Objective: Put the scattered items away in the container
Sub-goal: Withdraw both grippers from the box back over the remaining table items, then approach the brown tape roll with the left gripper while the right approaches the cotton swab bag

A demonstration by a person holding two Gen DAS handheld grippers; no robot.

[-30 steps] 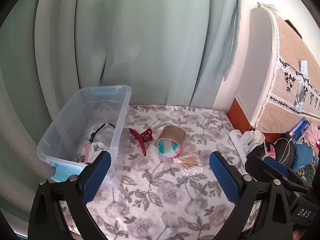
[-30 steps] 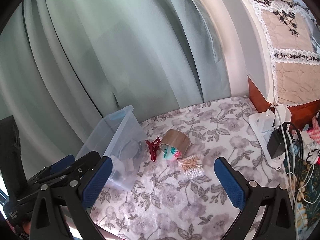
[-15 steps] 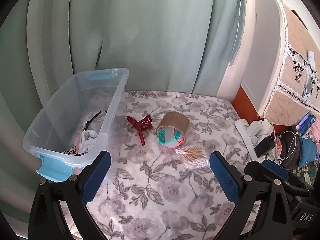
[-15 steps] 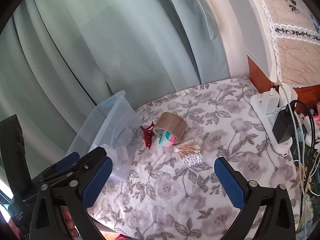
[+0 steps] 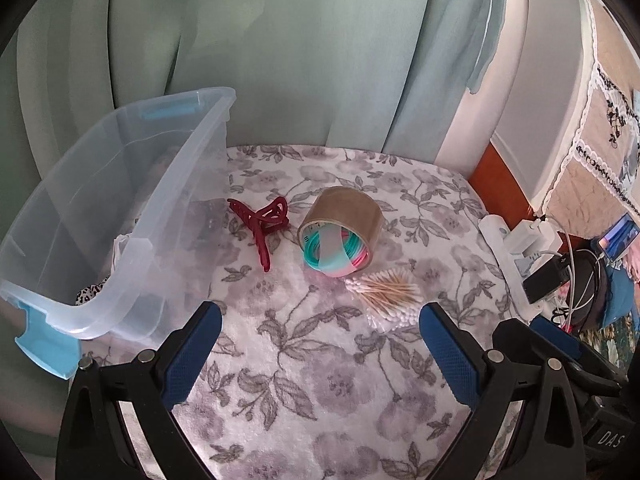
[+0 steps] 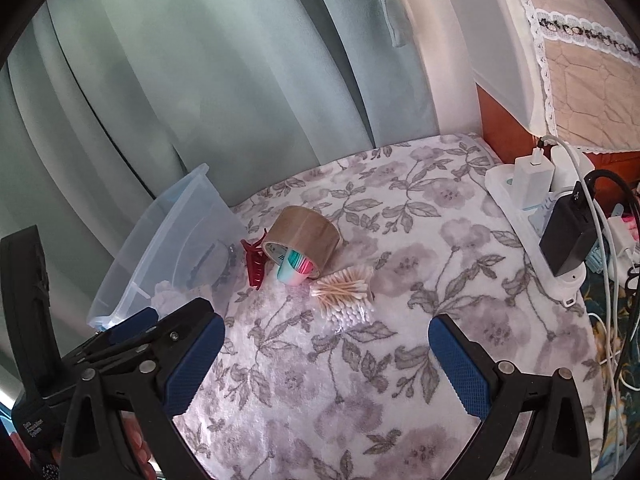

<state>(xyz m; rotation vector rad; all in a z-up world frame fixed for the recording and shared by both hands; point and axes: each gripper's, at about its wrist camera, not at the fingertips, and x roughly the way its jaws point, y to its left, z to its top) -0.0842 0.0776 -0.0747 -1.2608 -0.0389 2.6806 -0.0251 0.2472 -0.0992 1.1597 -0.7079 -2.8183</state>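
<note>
A clear plastic bin (image 5: 132, 216) with blue latches stands at the left on the floral cloth; it also shows in the right wrist view (image 6: 176, 248) and holds a few small items. To its right lie a dark red hair claw (image 5: 262, 222) (image 6: 254, 264), a brown tape roll (image 5: 344, 210) (image 6: 304, 232) with teal and pink bands (image 5: 334, 252) inside it, and a bundle of cotton swabs (image 5: 386, 294) (image 6: 346, 294). My left gripper (image 5: 320, 346) is open and empty, near the front edge. My right gripper (image 6: 326, 354) is open and empty, just behind the swabs.
A white power strip (image 6: 532, 216) with chargers and cables lies along the right edge of the cloth. Green curtains (image 5: 280, 60) hang behind. A padded headboard (image 5: 592, 120) and clutter stand at the far right.
Both grippers have moved forward and lower toward the items; the tape roll, claw and swabs look larger and closer. Nothing on the cloth has moved.
</note>
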